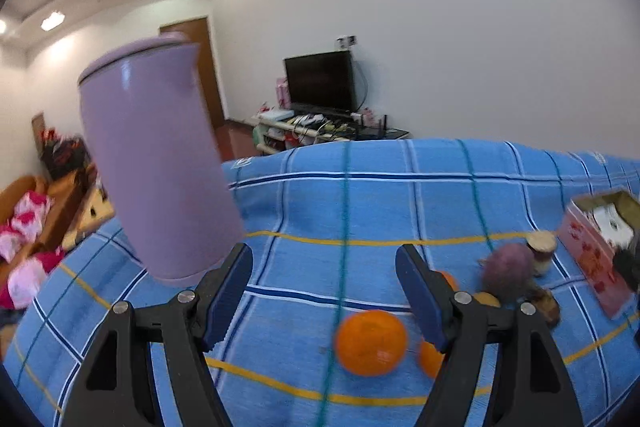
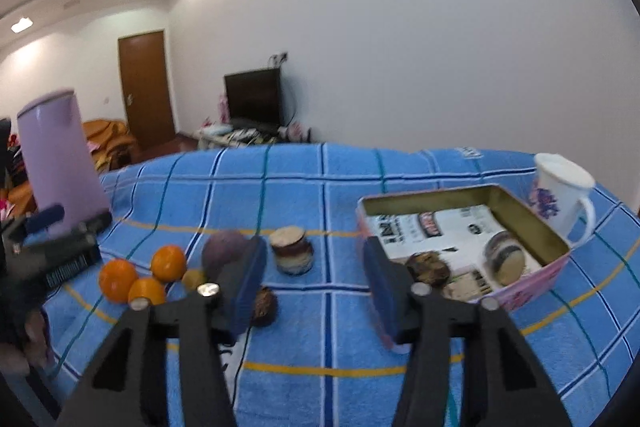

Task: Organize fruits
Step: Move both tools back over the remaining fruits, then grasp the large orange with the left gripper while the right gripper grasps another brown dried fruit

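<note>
My left gripper (image 1: 324, 291) jaws wide over round oranges (image 1: 371, 342), my right gripper (image 2: 314, 283) empty, jaws parted beside pink rectangular tin (image 2: 532, 281) on blue checked cloth (image 2: 320, 187)

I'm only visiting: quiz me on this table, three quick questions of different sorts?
1. True or false: the mug stands inside the tin.
2. How many oranges sit together near the purple jug?
3. The right gripper is: A) clamped on an orange, B) holding nothing, C) gripping the mug.

Key: 1 false, it stands beside the tin; 2 three; 3 B.
</note>
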`<state>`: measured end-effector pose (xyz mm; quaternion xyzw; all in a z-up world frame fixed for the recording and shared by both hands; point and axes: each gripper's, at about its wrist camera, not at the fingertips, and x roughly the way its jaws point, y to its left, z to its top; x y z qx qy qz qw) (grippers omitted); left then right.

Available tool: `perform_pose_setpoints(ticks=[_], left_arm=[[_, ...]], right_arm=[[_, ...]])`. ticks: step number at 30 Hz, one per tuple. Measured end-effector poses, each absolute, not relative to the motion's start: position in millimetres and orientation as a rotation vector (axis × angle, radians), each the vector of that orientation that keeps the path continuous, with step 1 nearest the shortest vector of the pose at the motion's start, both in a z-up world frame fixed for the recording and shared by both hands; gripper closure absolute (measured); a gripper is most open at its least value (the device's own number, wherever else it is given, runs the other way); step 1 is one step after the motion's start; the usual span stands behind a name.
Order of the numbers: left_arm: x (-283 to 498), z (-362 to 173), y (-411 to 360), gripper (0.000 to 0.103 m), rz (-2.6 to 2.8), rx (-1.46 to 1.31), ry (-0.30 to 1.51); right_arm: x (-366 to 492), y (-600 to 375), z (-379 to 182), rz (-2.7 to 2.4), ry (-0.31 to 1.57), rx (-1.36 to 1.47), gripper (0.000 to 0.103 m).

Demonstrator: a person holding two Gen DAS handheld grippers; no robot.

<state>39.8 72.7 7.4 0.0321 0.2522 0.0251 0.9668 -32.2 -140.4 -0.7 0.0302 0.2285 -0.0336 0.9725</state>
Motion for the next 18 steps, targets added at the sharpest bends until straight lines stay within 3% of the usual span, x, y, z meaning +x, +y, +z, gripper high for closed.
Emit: perform_pose_setpoints(ticks=[18], left_arm=[[57.6, -0.6, 103.8, 0.028, -0.065, -0.006, 0.687]], right_arm=[[29.4, -119.2, -42.4, 0.098, 0.801, 0.086, 0.055]])
